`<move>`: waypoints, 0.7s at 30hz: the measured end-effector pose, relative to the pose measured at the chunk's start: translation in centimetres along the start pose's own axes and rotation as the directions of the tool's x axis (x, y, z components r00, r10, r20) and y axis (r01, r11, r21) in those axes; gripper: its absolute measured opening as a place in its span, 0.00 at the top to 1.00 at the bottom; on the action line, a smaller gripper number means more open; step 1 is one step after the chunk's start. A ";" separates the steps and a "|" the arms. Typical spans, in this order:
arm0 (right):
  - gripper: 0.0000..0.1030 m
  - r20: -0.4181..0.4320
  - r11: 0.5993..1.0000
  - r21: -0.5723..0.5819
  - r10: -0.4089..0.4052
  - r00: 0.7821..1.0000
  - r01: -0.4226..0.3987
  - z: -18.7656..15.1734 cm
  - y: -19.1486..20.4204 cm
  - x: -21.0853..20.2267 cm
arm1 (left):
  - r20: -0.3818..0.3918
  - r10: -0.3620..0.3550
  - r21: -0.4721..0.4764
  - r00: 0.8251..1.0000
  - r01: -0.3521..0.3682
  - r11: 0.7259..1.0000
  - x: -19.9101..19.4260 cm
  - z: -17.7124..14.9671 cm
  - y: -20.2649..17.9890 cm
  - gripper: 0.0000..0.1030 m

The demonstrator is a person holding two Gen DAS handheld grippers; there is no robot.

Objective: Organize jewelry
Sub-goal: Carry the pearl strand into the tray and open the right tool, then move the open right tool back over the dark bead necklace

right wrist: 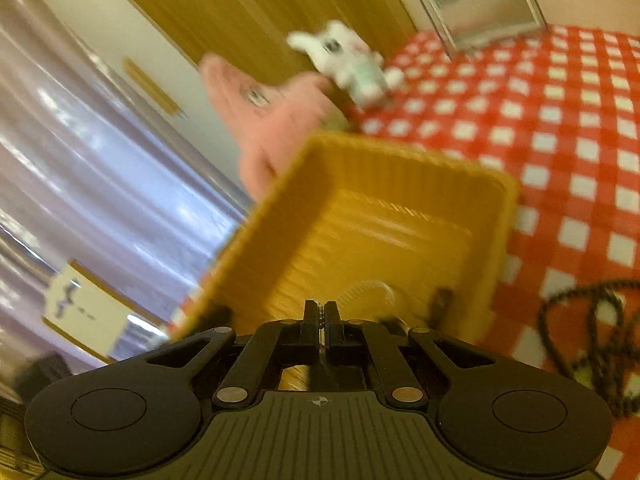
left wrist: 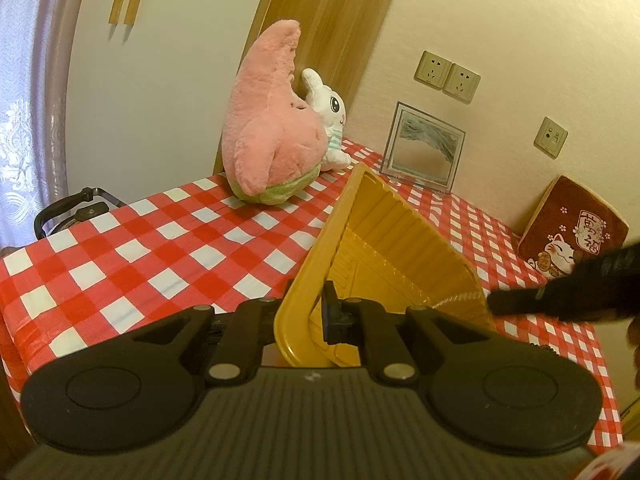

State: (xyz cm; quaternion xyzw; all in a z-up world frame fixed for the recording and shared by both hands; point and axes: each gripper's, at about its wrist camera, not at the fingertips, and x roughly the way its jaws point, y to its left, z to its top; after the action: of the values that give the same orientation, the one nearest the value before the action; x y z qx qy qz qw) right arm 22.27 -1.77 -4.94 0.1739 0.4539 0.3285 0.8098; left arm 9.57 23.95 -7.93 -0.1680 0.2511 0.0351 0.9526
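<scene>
Left gripper [left wrist: 306,312] pinches our tilted gold tray [left wrist: 384,232] by its rim.
Right gripper [right wrist: 319,318], blurred, is clamped on a small chain [right wrist: 320,314]; only its view shows the black bead necklace [right wrist: 588,344].

A table under a red-and-white checked tablecloth [left wrist: 168,248] stands against a cream wall [left wrist: 500,32] bearing two sockets [left wrist: 446,76] and a smaller switch plate [left wrist: 550,137]. A wooden door panel [left wrist: 320,20] rises behind the table's far corner. At the left hangs a pale patterned curtain [left wrist: 20,120], brightly lit.
</scene>
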 end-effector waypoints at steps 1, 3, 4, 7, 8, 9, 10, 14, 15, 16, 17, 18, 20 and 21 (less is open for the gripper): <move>0.98 -0.017 1.000 -0.006 -0.017 1.000 0.017 -0.3 -0.3 0.4 | 0.000 0.001 0.000 1.000 -0.001 1.000 0.0 0.0 0.0 0.91; 0.98 -0.032 0.998 -0.029 -0.054 0.998 0.053 -0.8 -0.5 1.0 | -0.001 0.001 0.000 1.000 -0.001 1.000 0.0 0.0 0.0 0.91; 0.98 -0.039 0.997 -0.043 -0.073 0.997 0.071 -1.1 -0.6 1.2 | -0.001 0.000 0.000 1.000 0.000 1.000 0.0 0.0 0.0 0.91; 0.98 -0.038 0.994 -0.073 -0.088 0.995 0.085 -1.8 -0.6 1.9 | -0.001 0.000 0.000 1.000 0.000 1.000 0.0 0.0 0.0 0.91; 0.98 -0.035 0.993 -0.086 -0.090 0.995 0.087 -1.9 -0.3 2.1 | -0.001 -0.001 -0.001 1.000 0.001 1.000 0.0 0.0 0.0 0.91; 0.97 -0.026 0.989 -0.112 -0.098 0.995 0.095 -2.0 -0.1 2.2 | -0.001 0.000 0.001 1.000 0.000 1.000 0.0 0.0 0.0 0.91; 0.97 -0.011 0.985 -0.134 -0.109 0.994 0.106 -2.1 0.3 2.3 | -0.001 0.000 0.002 1.000 0.000 1.000 0.0 0.0 0.0 0.91; 0.88 0.016 0.971 -0.190 -0.146 0.989 0.146 -2.1 1.3 2.3 | -0.001 0.001 0.002 1.000 -0.001 1.000 0.0 0.0 0.1 0.91; 0.80 0.021 0.969 -0.195 -0.150 0.988 0.151 -2.2 1.3 2.2 | -0.001 0.000 0.002 1.000 0.000 1.000 0.0 0.0 0.1 0.91; 0.56 0.029 0.968 -0.195 -0.157 0.987 0.160 -2.1 1.3 2.0 | -0.001 0.000 0.001 1.000 0.000 1.000 0.0 0.0 0.1 0.91; 0.43 0.045 0.967 -0.187 -0.167 0.985 0.172 -2.1 1.2 1.8 | -0.001 0.000 0.002 1.000 0.000 1.000 0.0 0.0 0.1 0.91; 0.43 0.061 0.968 -0.180 -0.168 0.984 0.177 -2.2 1.1 1.5 | -0.001 0.000 0.003 1.000 0.000 1.000 0.0 0.0 0.0 0.91; 0.43 0.063 0.969 -0.170 -0.171 0.983 0.180 -2.0 0.8 1.0 | -0.001 0.000 0.002 1.000 0.000 1.000 0.0 0.0 0.1 0.91; 0.43 0.065 0.970 -0.162 -0.173 0.983 0.182 -2.1 0.8 0.7 | -0.001 0.000 0.002 1.000 0.000 1.000 0.0 0.0 0.0 0.91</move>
State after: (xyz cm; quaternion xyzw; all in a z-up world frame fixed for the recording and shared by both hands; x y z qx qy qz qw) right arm 20.48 -0.79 -5.99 0.0722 0.4179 0.2872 0.8589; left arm 9.60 23.99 -7.95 -0.1670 0.2517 0.0348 0.9527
